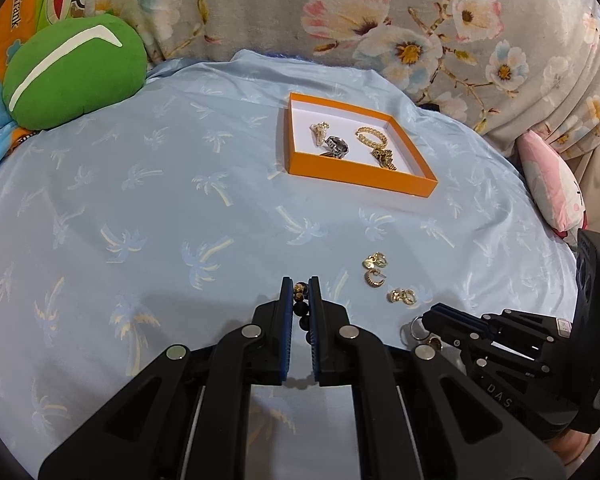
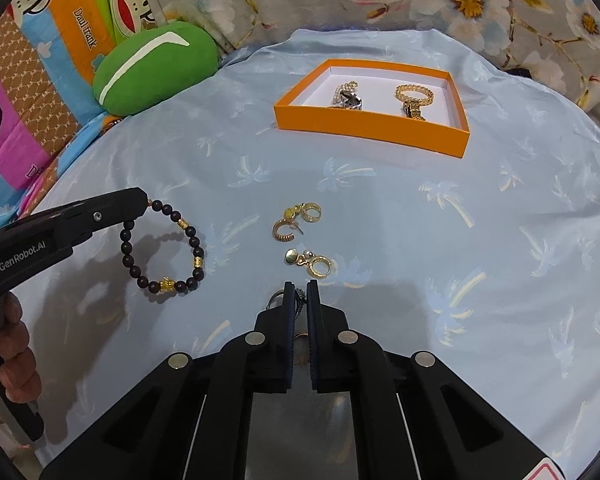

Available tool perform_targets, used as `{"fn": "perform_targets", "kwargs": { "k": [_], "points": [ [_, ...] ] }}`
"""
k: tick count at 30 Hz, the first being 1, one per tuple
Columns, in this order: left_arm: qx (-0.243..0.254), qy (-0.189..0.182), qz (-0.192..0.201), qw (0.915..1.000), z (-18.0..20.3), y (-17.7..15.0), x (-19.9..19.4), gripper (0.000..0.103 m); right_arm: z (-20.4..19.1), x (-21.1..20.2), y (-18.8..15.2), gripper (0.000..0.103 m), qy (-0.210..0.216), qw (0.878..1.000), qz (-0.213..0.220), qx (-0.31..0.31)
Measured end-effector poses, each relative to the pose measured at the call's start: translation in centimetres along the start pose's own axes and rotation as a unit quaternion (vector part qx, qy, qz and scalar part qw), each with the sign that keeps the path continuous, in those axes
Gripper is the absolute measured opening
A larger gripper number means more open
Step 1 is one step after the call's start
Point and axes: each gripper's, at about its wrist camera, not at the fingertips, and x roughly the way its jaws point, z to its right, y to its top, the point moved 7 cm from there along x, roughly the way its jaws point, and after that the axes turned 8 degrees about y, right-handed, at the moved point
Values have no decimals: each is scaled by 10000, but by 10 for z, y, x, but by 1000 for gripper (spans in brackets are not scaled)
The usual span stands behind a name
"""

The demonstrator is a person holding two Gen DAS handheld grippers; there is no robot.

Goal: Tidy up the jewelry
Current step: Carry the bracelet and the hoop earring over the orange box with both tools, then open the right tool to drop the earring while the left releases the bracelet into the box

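Observation:
An orange tray (image 1: 364,176) (image 2: 368,130) sits on the blue cloth with a gold chain bracelet (image 1: 370,136) (image 2: 414,94), a dark watch (image 1: 336,146) (image 2: 350,100) and a small gold piece inside. My left gripper (image 1: 301,286) (image 2: 146,200) is shut on a black bead bracelet (image 1: 302,308) (image 2: 162,248) that hangs from it, its lower part touching the cloth. My right gripper (image 2: 299,290) (image 1: 428,316) is shut on a silver ring piece (image 2: 276,300) (image 1: 414,328) low on the cloth. Several gold earrings (image 1: 376,270) (image 2: 300,216) lie loose between the grippers and the tray.
A green plush cushion (image 1: 74,76) (image 2: 156,66) lies at the back left. A floral blanket (image 1: 420,20) runs along the back. A pink pillow (image 1: 552,188) lies at the right edge. Colourful printed bedding (image 2: 60,60) is at the far left.

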Motion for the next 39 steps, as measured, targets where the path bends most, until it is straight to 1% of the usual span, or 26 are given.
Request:
{"fn": "perform_targets", "kwargs": {
  "k": [5,8,11,13,18,20,23,29,34,39],
  "points": [
    [35,-35,94,9999,4,11,-5,7,4,-13,19,5,55,9997,240,79],
    [101,-55,240,9996,8,25,-10,7,14,-18,37,5,32,9992,387,123],
    [219,-52,452,9987,14,48,-12,7,28,-21,61,5,-36,9982,570,166],
    [263,-120,574,9979,19,66,-12,7,38,-20,77,5,-82,9975,673,191],
    [436,-186,903,9948,37,116,1,7,69,-12,121,5,-230,9951,911,297],
    [525,-154,1013,9933,45,136,14,7,82,-7,139,5,-274,9941,988,350],
    [559,-181,1050,9927,56,165,42,7,97,6,165,5,-348,9931,1056,364],
    [558,-215,1162,9914,79,215,99,7,123,43,206,5,-405,9928,1047,429],
    [516,-220,1082,9925,90,241,144,7,143,75,227,5,-383,9932,978,504],
    [476,-183,986,9938,93,256,177,7,150,101,246,5,-360,9945,880,434]
  ]
}}
